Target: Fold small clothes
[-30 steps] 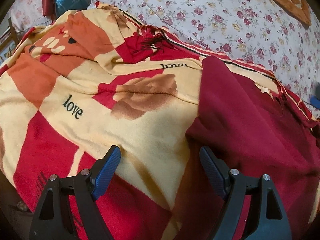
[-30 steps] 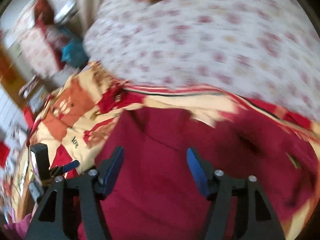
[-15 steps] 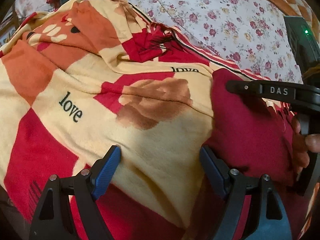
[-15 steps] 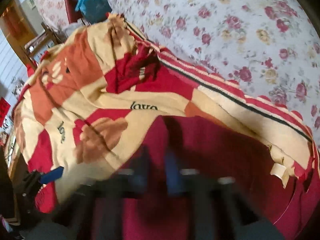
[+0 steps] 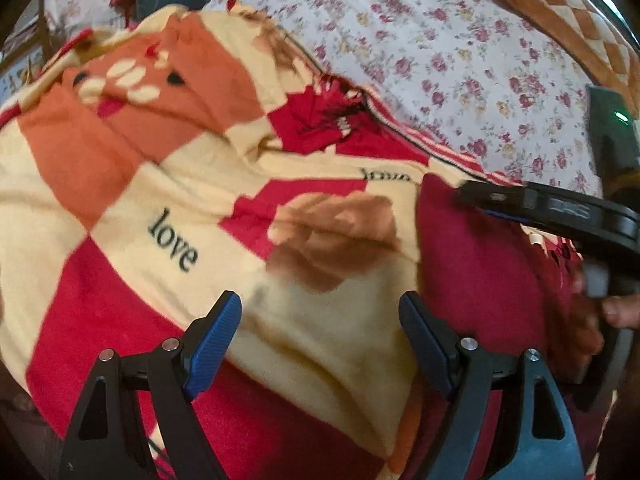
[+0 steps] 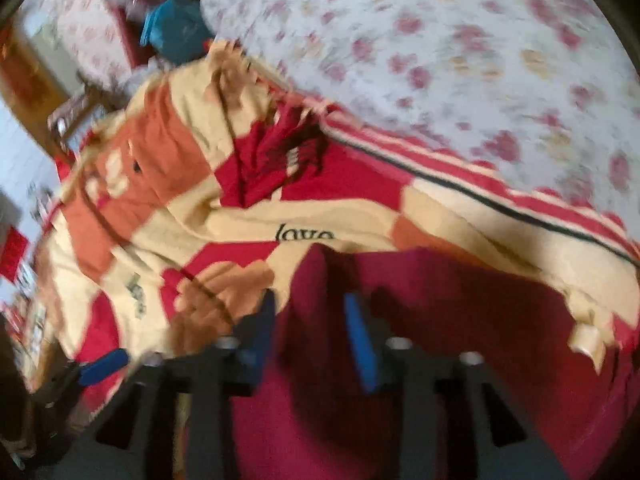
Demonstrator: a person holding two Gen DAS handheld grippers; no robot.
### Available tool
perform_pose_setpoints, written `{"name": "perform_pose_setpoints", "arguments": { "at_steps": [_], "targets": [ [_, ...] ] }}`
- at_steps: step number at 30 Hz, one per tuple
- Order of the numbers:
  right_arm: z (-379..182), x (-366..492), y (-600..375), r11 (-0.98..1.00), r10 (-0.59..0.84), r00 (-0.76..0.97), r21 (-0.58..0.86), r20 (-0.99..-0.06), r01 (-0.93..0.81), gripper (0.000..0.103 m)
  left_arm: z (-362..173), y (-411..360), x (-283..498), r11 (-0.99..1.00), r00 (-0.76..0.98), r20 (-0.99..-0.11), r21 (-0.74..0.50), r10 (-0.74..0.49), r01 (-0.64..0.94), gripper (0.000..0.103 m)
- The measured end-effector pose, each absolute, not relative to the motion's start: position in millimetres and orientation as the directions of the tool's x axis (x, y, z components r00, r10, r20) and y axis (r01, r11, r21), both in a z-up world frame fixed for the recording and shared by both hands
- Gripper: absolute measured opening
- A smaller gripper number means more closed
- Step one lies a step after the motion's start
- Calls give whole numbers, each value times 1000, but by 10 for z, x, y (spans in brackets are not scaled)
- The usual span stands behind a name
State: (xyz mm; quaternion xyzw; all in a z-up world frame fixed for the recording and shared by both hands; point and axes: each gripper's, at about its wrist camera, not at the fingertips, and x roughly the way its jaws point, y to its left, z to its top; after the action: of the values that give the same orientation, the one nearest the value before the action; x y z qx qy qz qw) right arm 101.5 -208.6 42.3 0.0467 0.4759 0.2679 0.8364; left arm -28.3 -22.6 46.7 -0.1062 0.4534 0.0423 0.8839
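The left gripper [image 5: 320, 336] is held with its jaws wide apart, nothing between them, over the patchwork "love" blanket [image 5: 192, 216]. The right gripper [image 6: 310, 328] is seen with a narrower gap, its blurred blue pads [image 6: 360, 336] astride a raised fold of the dark red garment [image 6: 440, 340], which lies on the blanket beside the floral bedsheet [image 6: 440, 60]; whether cloth is pinched cannot be told.

One dark red garment [image 5: 480, 264] ahead-right of left gripper [image 5: 320, 344]; one patchwork blanket [image 5: 160, 200] beneath; one floral sheet [image 5: 440, 40] beyond; two grippers, right gripper [image 6: 310, 332].
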Motion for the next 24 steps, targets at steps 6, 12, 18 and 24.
{"name": "perform_pose_setpoints", "arguments": {
  "at_steps": [6, 12, 18, 24],
  "targets": [
    [521, 820, -2603, 900, 379, 455, 206, -806, -385, 49, 551, -475, -150, 981, 601, -798, -148, -42, -128, 63],
    [195, 668, -2452, 885, 284, 411, 72, -866, -460, 48, 305, -724, -85, 994, 547, -837, -57, 6, -98, 63],
    [106, 647, -2457, 880, 303, 405, 90, -863, -465, 14, 230, -668, -109, 988, 542, -840, -103, -23, -118, 63],
    [167, 745, -2631, 924, 264, 446, 91, -855, -372, 4, 204, -694, -84, 990, 543, -840, -85, -9, -115, 63]
  ]
}}
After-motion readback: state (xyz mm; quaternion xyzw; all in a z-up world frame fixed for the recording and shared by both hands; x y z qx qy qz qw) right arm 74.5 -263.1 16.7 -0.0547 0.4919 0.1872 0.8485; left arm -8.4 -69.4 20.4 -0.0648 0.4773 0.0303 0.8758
